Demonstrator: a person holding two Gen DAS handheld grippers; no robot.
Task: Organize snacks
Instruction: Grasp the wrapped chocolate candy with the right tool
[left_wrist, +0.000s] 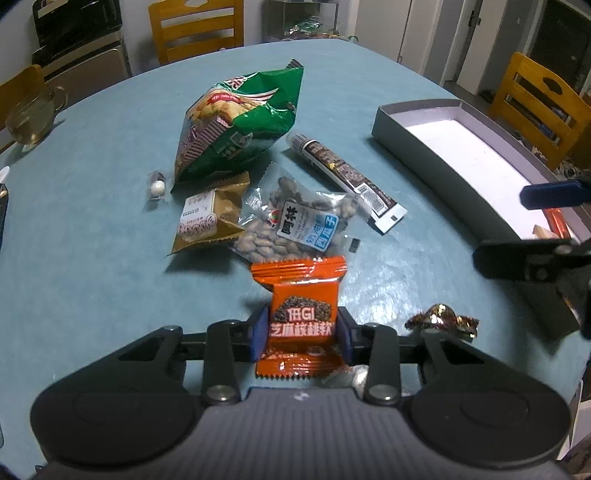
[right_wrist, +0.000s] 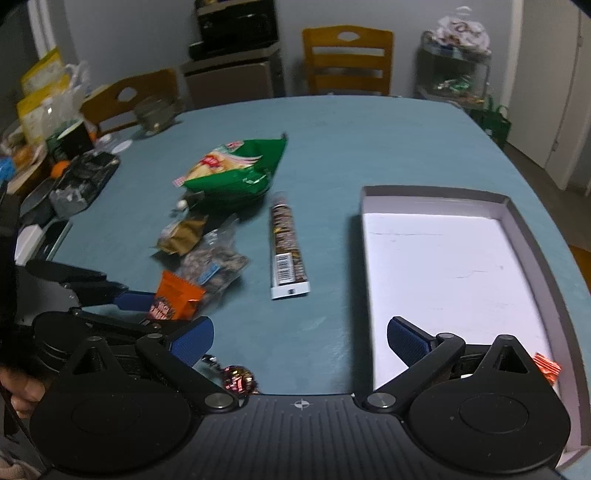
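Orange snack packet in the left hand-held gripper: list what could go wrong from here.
1. The left hand-held gripper pinches the orange snack packet only across its lower half; the slick wrapper could slip out on lifting.
2. The peanut bag lies against the packet's top edge and might get dragged along.
3. The open right hand-held gripper hangs between the packet and the grey box, so the two could collide on the way.

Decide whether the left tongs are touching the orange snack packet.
Touching. Left wrist view: both blue pads of the left tongs press the orange snack packet's sides.
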